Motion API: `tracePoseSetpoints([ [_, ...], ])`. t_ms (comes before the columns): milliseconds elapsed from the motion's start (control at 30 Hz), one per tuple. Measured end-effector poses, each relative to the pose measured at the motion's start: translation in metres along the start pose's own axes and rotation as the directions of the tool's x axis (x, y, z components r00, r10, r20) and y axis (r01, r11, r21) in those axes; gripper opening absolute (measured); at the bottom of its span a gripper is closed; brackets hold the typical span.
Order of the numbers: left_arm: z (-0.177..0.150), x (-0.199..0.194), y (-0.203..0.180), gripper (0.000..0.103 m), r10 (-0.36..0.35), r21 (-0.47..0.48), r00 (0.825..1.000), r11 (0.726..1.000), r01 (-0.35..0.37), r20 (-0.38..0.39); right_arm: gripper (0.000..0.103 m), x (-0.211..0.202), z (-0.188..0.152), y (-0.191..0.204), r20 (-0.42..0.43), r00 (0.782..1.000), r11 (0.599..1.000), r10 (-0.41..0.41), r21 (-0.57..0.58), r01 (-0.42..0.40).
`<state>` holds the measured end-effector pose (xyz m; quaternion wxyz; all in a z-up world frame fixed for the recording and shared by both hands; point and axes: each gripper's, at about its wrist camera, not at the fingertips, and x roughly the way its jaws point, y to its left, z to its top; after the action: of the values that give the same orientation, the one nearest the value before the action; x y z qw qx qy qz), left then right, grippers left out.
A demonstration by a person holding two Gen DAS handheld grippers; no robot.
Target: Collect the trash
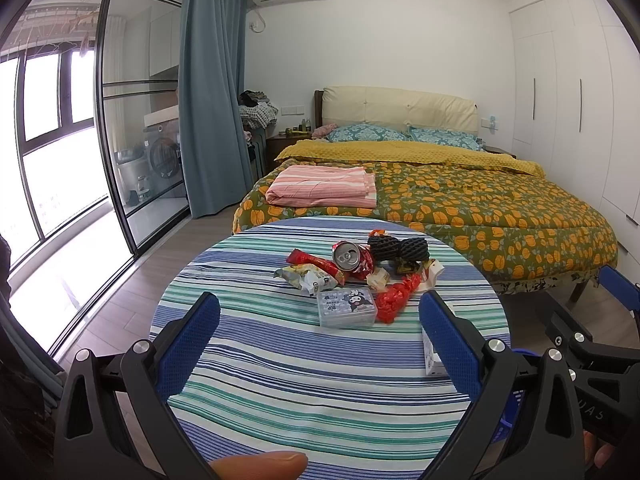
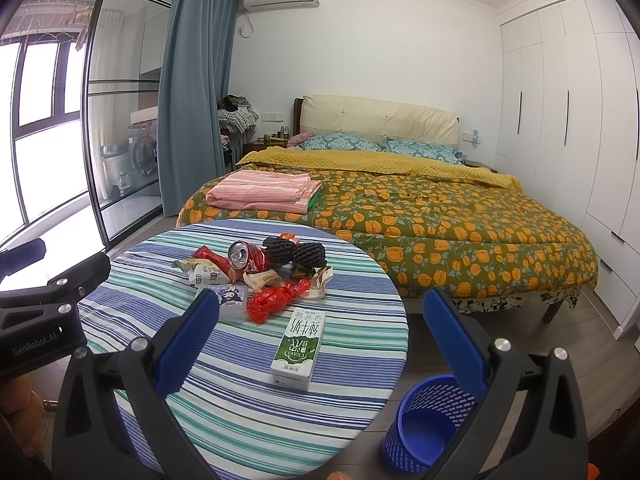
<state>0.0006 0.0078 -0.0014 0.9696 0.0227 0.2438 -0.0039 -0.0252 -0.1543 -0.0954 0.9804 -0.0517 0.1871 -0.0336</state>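
A round table with a striped cloth (image 1: pixel 280 360) (image 2: pixel 224 408) holds a pile of trash: a crushed red can (image 1: pixel 352 258) (image 2: pixel 246 257), black foam netting (image 1: pixel 398 249) (image 2: pixel 296 252), red crumpled plastic (image 1: pixel 396 300) (image 2: pixel 272 300), snack wrappers (image 1: pixel 306 276) (image 2: pixel 202 270) and a clear box with a cartoon label (image 1: pixel 347 308) (image 2: pixel 230 298). A green and white milk carton (image 2: pixel 299 348) lies nearer, its edge showing in the left wrist view (image 1: pixel 434 354). My left gripper (image 1: pixel 320 344) and right gripper (image 2: pixel 320 344) are open and empty, short of the pile.
A blue mesh bin (image 2: pixel 430 424) stands on the floor right of the table. A bed with an orange-patterned quilt (image 1: pixel 460 200) (image 2: pixel 440 216) lies behind. Glass sliding doors and a blue curtain (image 1: pixel 208 92) stand left, white wardrobes (image 2: pixel 568 120) right.
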Motion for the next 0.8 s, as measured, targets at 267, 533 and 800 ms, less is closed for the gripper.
tracePoseSetpoints([
  [267,0.0,0.0,-0.001,0.099,0.0,0.0,1.0,1.0,0.0,0.0,0.099,0.0,0.0,0.0,0.001,1.0,1.0,0.0,0.001,0.0],
  [533,-0.006,0.009,0.009,0.099,-0.107,-0.045,0.994,0.993,0.106,-0.023,0.099,-0.004,0.001,-0.002,0.006,1.0,1.0,-0.011,0.008,0.011],
  [800,-0.024,0.049,0.018,0.099,-0.128,0.016,0.984,0.991,0.131,-0.124,0.098,0.019,-0.01,-0.004,-0.031,0.999,1.0,-0.011,0.019,0.011],
])
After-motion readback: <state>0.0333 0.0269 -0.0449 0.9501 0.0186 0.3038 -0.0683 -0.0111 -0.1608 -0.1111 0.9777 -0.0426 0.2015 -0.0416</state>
